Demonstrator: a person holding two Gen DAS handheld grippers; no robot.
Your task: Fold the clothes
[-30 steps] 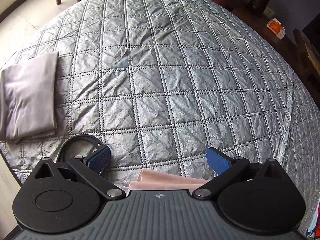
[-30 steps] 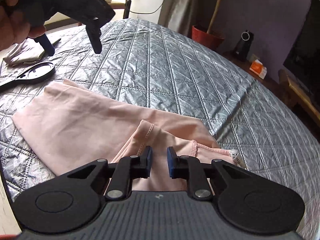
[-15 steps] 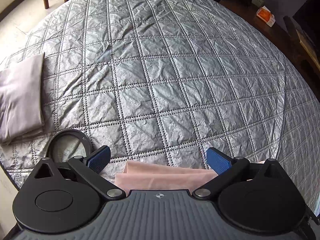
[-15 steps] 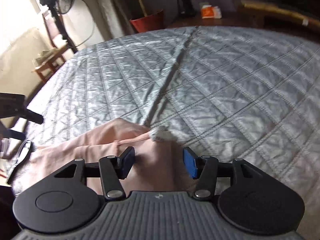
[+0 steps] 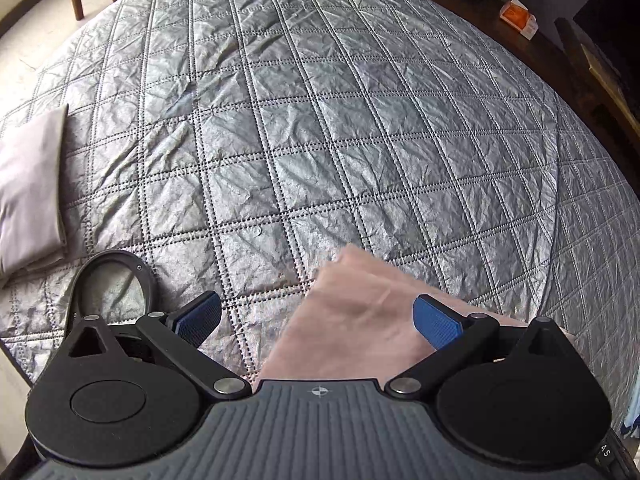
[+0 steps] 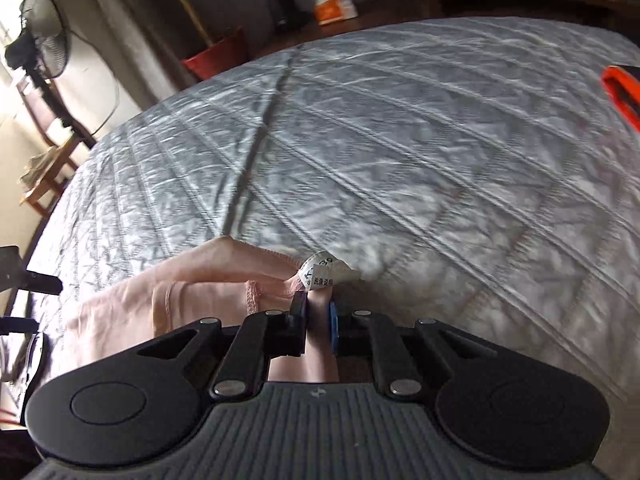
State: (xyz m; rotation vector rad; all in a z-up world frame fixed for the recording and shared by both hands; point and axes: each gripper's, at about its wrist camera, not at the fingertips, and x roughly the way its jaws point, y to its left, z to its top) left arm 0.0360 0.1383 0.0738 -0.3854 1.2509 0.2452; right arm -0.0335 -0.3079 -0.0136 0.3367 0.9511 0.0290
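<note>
Pink garment (image 6: 200, 300) pinched by right gripper (image 6: 318, 320), left gripper (image 5: 316, 320) spread

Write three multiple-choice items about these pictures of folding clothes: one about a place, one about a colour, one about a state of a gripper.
1. Where does the folded grey cloth lie in the left wrist view?
A. at the left edge of the quilt
B. between the left fingers
C. on the chair

2. What colour is the garment near the right gripper?
A. green
B. pale pink
C. black

3. How does the right gripper stand?
A. wide open over bare quilt
B. out of view
C. shut on the garment

Key: 1 A, the grey cloth rests on the quilt at the far left of the picture. 2 B, the fabric with its white label is pale pink. 3 C, the two fingers press pink fabric between them, while the left gripper is open above a corner of it.
</note>
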